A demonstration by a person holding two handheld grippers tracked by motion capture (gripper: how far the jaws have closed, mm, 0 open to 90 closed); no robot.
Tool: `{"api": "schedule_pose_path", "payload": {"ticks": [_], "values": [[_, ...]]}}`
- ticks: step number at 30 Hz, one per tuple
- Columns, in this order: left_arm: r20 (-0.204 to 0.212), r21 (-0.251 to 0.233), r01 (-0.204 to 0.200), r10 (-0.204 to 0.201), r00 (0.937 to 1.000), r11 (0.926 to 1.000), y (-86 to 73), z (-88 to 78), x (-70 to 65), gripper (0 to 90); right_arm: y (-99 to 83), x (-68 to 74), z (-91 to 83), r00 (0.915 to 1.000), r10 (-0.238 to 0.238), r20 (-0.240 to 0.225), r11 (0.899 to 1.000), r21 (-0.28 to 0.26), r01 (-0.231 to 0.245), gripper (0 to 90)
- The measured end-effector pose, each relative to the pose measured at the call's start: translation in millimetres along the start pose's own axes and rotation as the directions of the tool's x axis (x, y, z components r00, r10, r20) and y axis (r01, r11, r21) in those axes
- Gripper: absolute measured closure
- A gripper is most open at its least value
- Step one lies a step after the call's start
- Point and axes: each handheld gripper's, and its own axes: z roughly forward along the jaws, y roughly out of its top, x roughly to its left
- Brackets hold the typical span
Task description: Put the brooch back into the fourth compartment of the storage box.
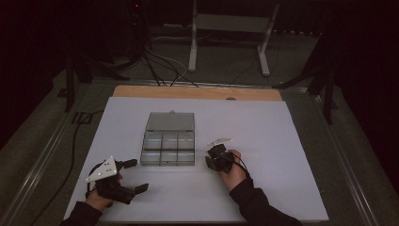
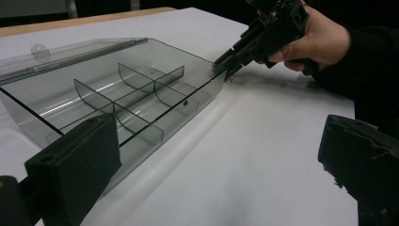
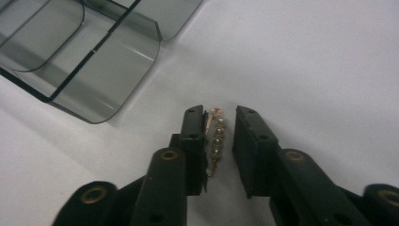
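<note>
Right claw (image 3: 220, 141) narrowed (left claw (image 1: 136, 175) wide)

No text, label, brand, number or sign can be read anywhere in these views: not on the clear divided box (image 1: 168, 141), the white counter (image 1: 282, 141), or either tool.

I see bare tabletop (image 1: 273, 141) on every side of the open compartment box (image 1: 168, 147), free for passage. The box itself, lid (image 1: 170, 121) laid flat behind, is my sole obstacle, just beside the right tool (image 1: 212, 157).
</note>
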Motion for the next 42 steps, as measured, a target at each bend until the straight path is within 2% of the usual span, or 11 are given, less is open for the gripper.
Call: {"api": "schedule_pose_path", "payload": {"ticks": [5, 16, 27, 37, 42], "values": [[0.000, 0.005, -0.004, 0.004, 1.0000, 1.0000, -0.1, 0.0, -0.1, 1.3, -1.2, 4.8, -0.2, 0.9997, -0.018, 0.015, 1.000, -0.004, 0.018, 84.7], [0.001, 0.006, -0.005, 0.005, 1.0000, 1.0000, -0.3, 0.0, -0.1, 1.2, 1.2, 5.6, -5.8, 0.9995, -0.029, -0.014, 0.999, -0.017, 0.029, 85.4], [0.005, 0.009, -0.003, 0.003, 1.0000, 1.0000, -0.3, 0.6, 0.0, 1.2, 8.4, -0.6, -24.5, 0.9988, -0.009, -0.048, 0.998, -0.056, 0.006, 85.3], [0.004, 0.008, -0.001, 0.001, 1.0000, 1.0000, -0.5, 0.5, 0.2, 1.2, 27.4, 2.0, -44.2, 0.9965, -0.029, -0.078, 0.993, -0.113, 0.020, 85.4], [0.004, 0.006, -0.002, 0.002, 1.0000, 1.0000, -0.4, 0.3, 0.1, 1.2, 37.0, 4.8, -48.5, 0.9946, -0.044, -0.094, 0.992, -0.125, 0.032, 85.3]]}}
